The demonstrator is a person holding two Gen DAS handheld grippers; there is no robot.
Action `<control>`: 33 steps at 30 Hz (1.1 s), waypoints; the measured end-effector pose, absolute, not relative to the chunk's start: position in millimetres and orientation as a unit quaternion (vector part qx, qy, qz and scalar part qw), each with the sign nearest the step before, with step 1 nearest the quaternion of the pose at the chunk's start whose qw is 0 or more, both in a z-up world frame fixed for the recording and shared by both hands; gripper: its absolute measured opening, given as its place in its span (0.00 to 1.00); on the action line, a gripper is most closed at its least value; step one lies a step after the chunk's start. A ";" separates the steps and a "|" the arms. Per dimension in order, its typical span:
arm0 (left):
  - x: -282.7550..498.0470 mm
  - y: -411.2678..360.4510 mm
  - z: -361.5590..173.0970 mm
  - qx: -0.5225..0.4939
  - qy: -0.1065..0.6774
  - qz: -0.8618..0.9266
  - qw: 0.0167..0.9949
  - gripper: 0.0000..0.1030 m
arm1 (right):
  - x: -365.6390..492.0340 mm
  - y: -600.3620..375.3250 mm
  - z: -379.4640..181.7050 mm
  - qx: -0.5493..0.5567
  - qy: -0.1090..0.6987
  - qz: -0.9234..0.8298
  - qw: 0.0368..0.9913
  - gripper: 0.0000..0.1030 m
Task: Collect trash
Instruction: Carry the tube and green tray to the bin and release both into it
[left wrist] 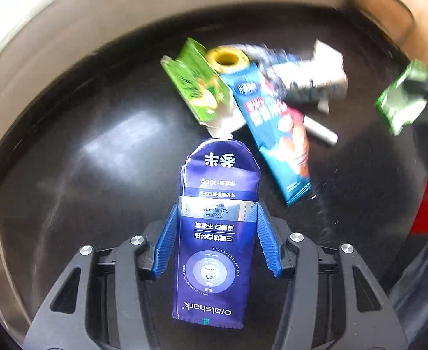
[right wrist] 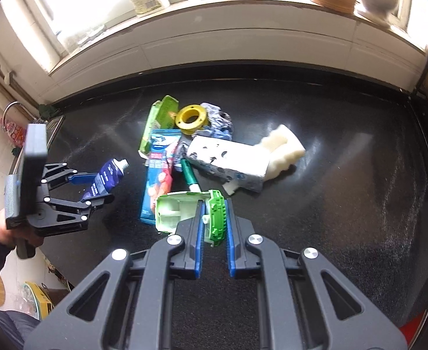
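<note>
Left gripper [left wrist: 214, 221]: clamping a dark blue toothpaste tube [left wrist: 216, 227] between both blue pads, holding it above the black countertop [left wrist: 97, 151]. Right gripper [right wrist: 214, 227]: pinching a green plastic package [right wrist: 190, 213], fingers nearly closed. Lying piled on the counter: green carton [right wrist: 160, 119], yellow ring [right wrist: 191, 118], blue wrapper [right wrist: 158, 172], white spotted box [right wrist: 228, 160], sponge [right wrist: 283, 147].

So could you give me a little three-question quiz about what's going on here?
1. True or false: the left gripper holds the dark blue toothpaste tube.
2. What does the right gripper grip? A) yellow tape roll B) green plastic piece C) sponge
3. Fill in: the trash pile lies on a ____ countertop.

Key: 1 true; 2 B; 3 black.
</note>
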State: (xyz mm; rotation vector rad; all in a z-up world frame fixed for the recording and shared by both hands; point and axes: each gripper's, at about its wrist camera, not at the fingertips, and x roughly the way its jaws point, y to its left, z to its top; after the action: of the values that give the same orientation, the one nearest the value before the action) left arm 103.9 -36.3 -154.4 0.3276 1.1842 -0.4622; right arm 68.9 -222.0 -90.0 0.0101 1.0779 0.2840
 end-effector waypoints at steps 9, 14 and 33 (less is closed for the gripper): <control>68.7 -8.9 -98.5 0.060 0.540 -0.119 0.831 0.50 | 67.2 -189.8 -85.4 -0.028 0.505 0.168 0.846 0.13; 64.8 -7.2 -89.2 0.054 0.538 -0.101 0.835 0.50 | 63.9 -180.0 -83.3 -0.040 0.502 0.180 0.845 0.13; -25.0 110.7 -31.8 -0.046 0.479 0.058 0.875 0.50 | 33.4 -35.7 -38.7 -0.120 0.453 0.344 0.814 0.13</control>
State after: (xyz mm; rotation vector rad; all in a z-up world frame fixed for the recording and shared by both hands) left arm -25.0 110.7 -31.8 -0.0962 0.9999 0.1207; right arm 33.4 -35.7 -38.7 -0.2567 0.9660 0.7348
